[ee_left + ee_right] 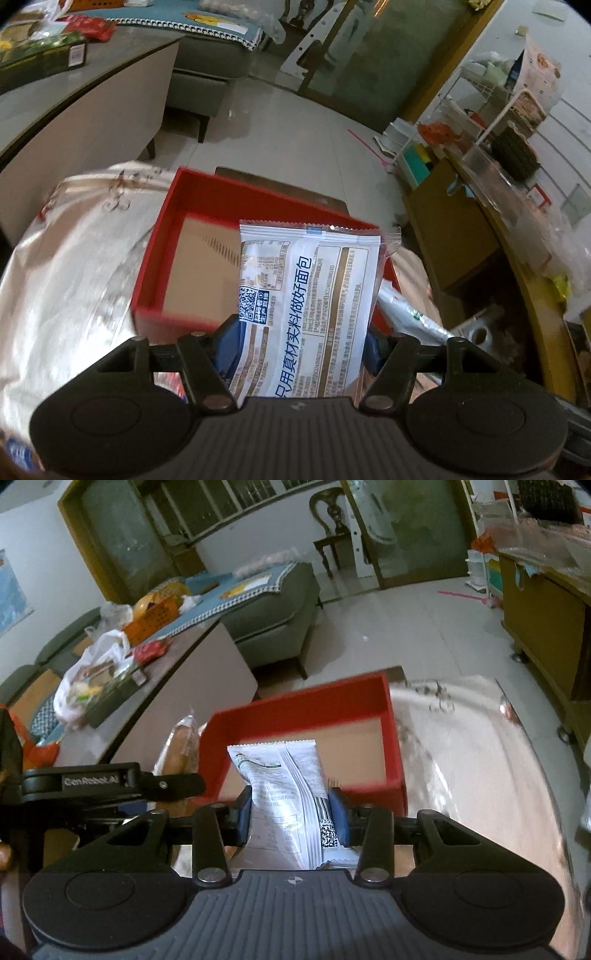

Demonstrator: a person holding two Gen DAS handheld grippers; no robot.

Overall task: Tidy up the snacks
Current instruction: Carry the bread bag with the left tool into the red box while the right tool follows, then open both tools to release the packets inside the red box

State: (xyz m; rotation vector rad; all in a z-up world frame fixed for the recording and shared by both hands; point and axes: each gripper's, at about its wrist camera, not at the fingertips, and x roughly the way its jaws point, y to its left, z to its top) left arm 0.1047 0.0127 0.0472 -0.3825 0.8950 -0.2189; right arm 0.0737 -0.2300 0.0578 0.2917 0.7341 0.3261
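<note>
My left gripper (301, 334) is shut on a white bread packet (306, 280) with blue print, which stands up between the blue pads. Behind it lies an open red box (173, 210) with a bare brown floor. My right gripper (291, 812) is shut on a second white packet (280, 775) with a barcode, held just in front of the same red box (295, 709). Part of the left gripper's black body (110, 781) shows at the left of the right wrist view. A wrapped bread roll (181, 746) lies left of the box.
A shiny silver cover (66, 277) surrounds the box. A grey table (207, 653) carries a plastic bag of snacks (92, 686). Beyond stand a sofa (273, 620), a wooden cabinet (535, 602) and a wire rack (480, 110). More wrapped packets (410, 314) lie right of the box.
</note>
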